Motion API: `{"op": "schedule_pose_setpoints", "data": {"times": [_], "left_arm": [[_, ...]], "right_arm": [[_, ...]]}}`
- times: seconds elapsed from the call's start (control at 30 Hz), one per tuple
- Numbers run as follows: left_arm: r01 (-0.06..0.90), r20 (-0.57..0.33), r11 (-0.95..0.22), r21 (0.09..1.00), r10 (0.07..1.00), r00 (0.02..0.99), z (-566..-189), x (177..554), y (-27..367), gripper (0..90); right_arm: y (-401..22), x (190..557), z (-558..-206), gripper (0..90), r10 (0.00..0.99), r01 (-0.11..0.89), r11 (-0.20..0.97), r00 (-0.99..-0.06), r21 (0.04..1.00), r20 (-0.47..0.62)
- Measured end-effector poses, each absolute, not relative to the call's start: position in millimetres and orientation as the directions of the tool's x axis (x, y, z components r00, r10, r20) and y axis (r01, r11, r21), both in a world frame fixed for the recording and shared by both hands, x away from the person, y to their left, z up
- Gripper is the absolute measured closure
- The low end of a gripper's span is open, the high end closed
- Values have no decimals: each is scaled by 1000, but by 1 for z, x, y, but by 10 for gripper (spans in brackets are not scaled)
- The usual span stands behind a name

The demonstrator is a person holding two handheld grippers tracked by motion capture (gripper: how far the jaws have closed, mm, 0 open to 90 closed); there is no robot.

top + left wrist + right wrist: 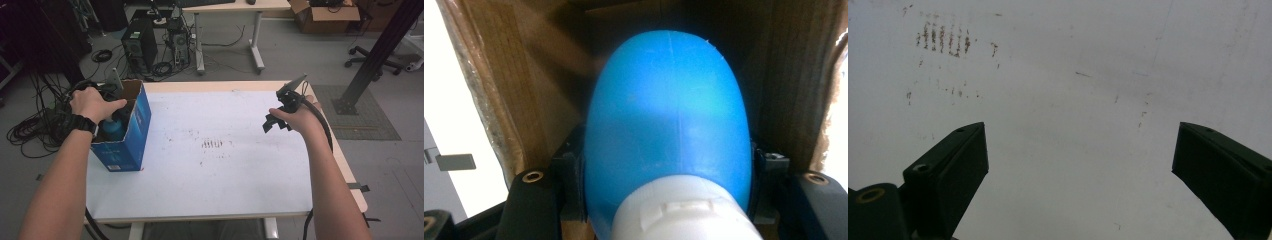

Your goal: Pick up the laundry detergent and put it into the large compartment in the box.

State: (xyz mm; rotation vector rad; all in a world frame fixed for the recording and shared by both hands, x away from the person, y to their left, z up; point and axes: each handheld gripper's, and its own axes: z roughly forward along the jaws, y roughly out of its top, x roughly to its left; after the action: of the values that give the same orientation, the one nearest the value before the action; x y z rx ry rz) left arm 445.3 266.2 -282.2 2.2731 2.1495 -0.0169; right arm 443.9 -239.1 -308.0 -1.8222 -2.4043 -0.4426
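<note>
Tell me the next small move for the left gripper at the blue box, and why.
Probably a slow straight pull back out of the blue box, or a release if the bottle is being put in. The left gripper is shut on the blue bottle just above its white cap, with cardboard walls close on both sides. The right gripper hangs open above the table, so it is free to steady the box.

Left hand (92, 103) at open top of blue box (131, 134), blue bottle (114, 129) just below hand, inside box. Right gripper (276, 121) well apart to right, above white table (215, 170), nothing in it.
</note>
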Motion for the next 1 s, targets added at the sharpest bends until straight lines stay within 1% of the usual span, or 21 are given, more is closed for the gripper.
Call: {"op": "schedule_pose_setpoints", "data": {"times": [0.53,0.63,0.87,1.0], "left_arm": [[999,-21,-52,5,998,52,-282,445,266,367],[999,-28,-50,-10,998,50,-281,445,266,358],[999,-36,-42,4,998,42,-280,443,269,321],[999,-38,-40,15,998,41,-278,442,268,318]], "right_arm": [[-242,443,-308,78,929,956,238,-275,171,248],[-242,443,-308,78,929,957,236,-273,171,249],[-240,442,-309,78,928,955,239,-277,173,249],[-240,442,-307,78,928,955,239,-277,174,248]]}}
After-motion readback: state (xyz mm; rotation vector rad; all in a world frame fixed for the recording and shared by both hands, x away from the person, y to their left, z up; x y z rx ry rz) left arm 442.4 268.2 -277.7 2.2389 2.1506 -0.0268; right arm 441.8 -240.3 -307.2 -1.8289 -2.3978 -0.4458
